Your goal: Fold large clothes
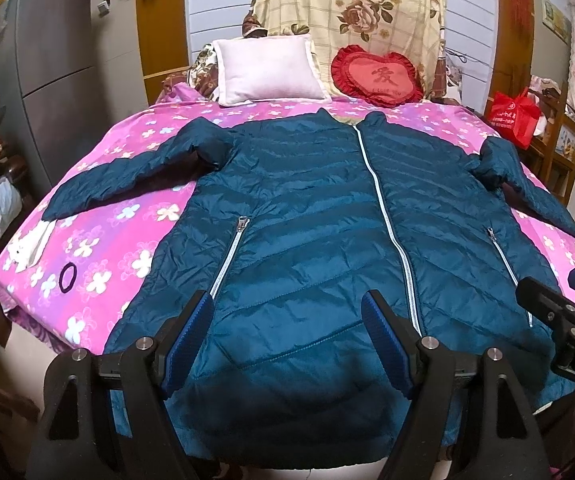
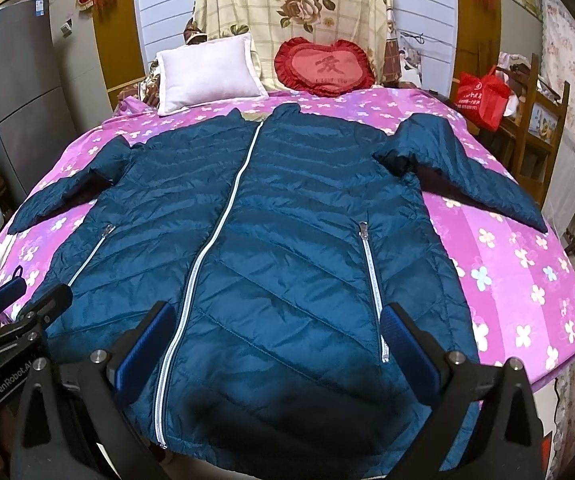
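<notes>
Both tools wide apart above flat teal jacket (image 1: 307,208)

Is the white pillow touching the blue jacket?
Apart. In the left wrist view, a strip of pink flowered sheet shows between the white pillow and the blue jacket collar.

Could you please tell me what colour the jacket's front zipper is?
Pale silvery white zipper on the teal jacket, clearest in the right wrist view.

one jacket (image 1: 307,216), two cushions (image 1: 267,70), one hair tie (image 1: 68,277)
</notes>
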{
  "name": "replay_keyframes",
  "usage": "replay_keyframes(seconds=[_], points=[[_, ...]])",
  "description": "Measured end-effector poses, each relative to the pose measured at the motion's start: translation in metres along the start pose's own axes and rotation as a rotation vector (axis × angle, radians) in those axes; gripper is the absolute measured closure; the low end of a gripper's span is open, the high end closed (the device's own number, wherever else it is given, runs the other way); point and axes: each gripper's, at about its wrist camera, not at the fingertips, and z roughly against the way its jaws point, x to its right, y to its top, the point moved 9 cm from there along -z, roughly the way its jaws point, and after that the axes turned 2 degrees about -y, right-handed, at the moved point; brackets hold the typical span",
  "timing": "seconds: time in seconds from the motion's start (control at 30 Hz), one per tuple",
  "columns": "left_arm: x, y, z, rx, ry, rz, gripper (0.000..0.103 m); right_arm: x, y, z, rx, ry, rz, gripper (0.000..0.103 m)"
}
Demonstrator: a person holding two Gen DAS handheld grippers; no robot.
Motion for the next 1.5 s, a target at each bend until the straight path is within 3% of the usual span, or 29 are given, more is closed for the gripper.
replay_keyframes(seconds=[0.6,0.97,1.27,1.5], points=[[-0.005,0.012,-0.015,-0.026,-0.001,0.0,0.048,-0.007,0.011,-0.01,-0.004,0.018,0.01,0.0],[-0.009,0.039,-0.03,-0.003,0.007,-0.026,0.049,-0.012,0.044,-0.027,0.022,0.017,0.02,0.0],[-0.017,0.061,-0.057,-0.034,-0.009,-0.008,0.049,-0.02,0.066,-0.056,0.009,0.029,0.01,0.0],[-0.026,0.087,-0.077,-0.018,0.024,0.002,0.049,-0.024,0.089,-0.083,0.012,0.02,0.02,0.0]])
